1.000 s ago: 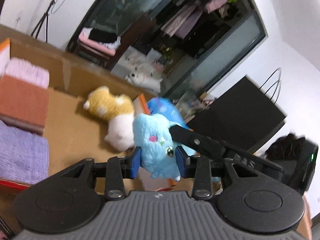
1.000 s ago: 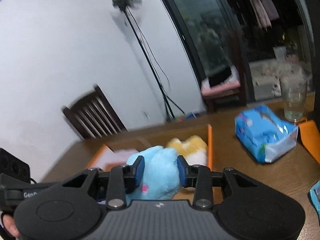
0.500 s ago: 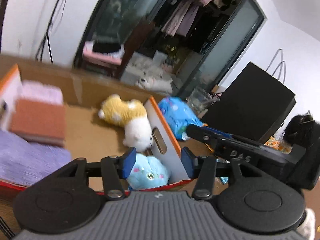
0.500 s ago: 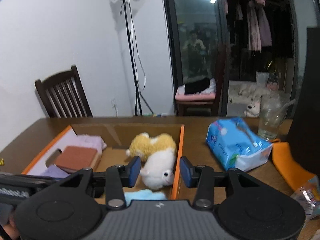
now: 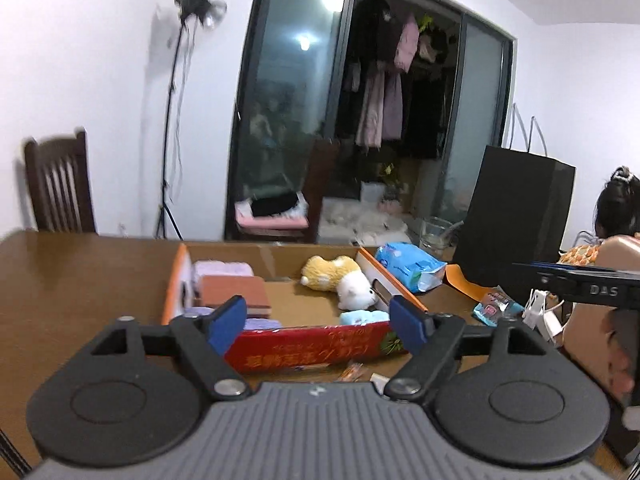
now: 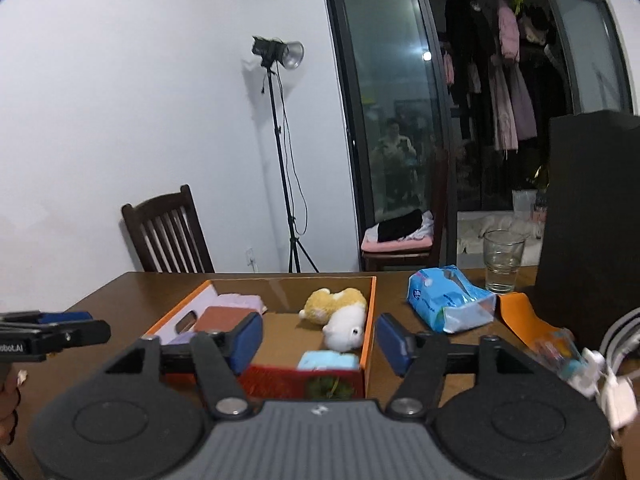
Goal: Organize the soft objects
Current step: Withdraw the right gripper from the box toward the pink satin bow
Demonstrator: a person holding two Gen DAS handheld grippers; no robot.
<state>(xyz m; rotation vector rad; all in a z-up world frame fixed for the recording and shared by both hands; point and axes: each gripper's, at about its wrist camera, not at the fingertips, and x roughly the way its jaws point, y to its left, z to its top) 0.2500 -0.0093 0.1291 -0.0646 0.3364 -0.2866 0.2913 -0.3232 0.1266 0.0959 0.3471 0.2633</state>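
Left wrist view: my left gripper (image 5: pixel 318 320) has just been opening and is wide, with nothing between its blue pads. My right gripper (image 6: pixel 318 338) has just been opening too, and it is empty. The blue plush toy (image 5: pixel 362 316) lies in the box (image 5: pixel 312 346), low in the middle, just below the yellow and white plush toy (image 5: pixel 340 280).

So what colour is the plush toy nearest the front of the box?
Light blue plush toy, clearest in the right wrist view.
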